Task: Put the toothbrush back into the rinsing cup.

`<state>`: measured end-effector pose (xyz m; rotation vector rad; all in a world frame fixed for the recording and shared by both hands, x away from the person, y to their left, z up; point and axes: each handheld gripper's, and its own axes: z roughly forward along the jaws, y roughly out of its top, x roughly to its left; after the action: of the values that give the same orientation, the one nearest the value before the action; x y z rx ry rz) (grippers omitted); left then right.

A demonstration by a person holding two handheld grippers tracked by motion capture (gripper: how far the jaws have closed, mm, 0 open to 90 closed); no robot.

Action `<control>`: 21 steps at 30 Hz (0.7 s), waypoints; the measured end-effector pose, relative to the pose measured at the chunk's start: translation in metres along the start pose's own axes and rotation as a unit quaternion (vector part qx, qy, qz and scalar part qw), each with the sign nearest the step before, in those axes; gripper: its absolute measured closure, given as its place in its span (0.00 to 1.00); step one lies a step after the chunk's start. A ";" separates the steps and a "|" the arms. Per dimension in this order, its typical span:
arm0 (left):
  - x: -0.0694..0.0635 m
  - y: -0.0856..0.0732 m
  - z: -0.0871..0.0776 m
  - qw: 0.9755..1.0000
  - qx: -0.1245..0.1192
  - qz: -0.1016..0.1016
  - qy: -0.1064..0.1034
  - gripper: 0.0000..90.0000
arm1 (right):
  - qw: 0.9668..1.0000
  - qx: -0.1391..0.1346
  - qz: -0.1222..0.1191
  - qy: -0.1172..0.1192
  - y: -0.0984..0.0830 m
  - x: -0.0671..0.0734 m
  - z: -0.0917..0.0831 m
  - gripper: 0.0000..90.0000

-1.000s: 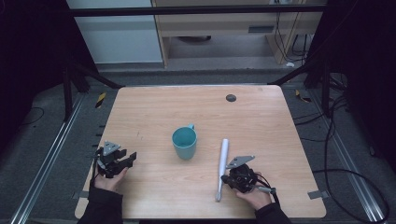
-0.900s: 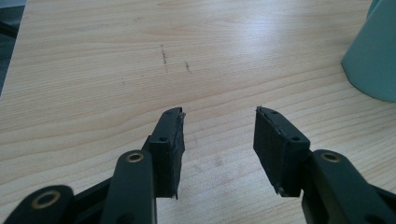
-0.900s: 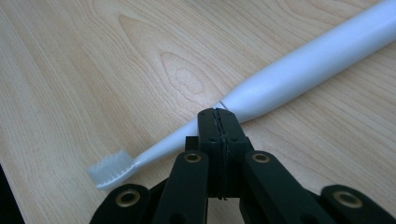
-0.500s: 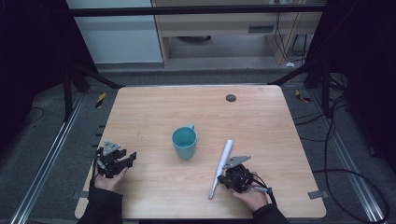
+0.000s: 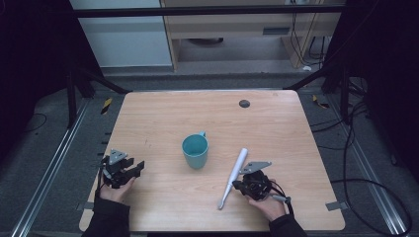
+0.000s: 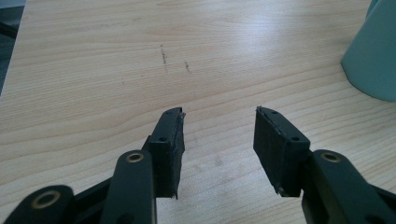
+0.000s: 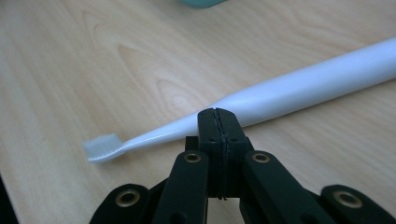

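A white electric toothbrush point(image 5: 232, 177) lies on the wooden table point(image 5: 276, 128), tilted, with its bristle end toward the front edge. My right gripper point(image 5: 237, 185) is shut, pads together with nothing between them, its tip against the toothbrush's side. In the right gripper view the closed tips point(image 7: 218, 114) meet the toothbrush point(image 7: 303, 84) where the neck widens into the handle. A teal mug point(image 5: 195, 150) stands upright mid-table. My left gripper point(image 5: 137, 169) rests near the table's left front, open and empty point(image 6: 218, 116), with the mug point(image 6: 373, 56) off to its right.
A small dark round disc point(image 5: 244, 103) sits near the table's far edge. The table's front edge runs just below both hands. Metal rails and cables lie on the floor on either side.
The toothbrush has swung: its bristle end slid left toward the front while the handle end stayed put. My right gripper shifted slightly left with it. The left gripper stayed still.
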<state>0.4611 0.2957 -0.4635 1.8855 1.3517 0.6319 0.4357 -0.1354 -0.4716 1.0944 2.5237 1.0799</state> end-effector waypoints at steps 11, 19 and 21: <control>-0.001 0.000 0.001 1.000 0.003 0.002 0.002 0.58 | 0.996 -0.041 0.046 -0.066 0.013 -0.037 -0.010 1.00; -0.001 0.000 0.000 1.000 0.004 0.003 0.004 0.58 | 0.993 -0.043 0.050 -0.097 0.028 -0.051 -0.008 1.00; 0.000 0.000 0.000 1.000 0.004 0.003 0.004 0.58 | 0.992 -0.043 0.054 -0.105 0.033 -0.054 -0.005 1.00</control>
<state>0.4611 0.2952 -0.4631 1.8966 1.3558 0.6396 0.4904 -0.1606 -0.4508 1.2611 2.2580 1.0283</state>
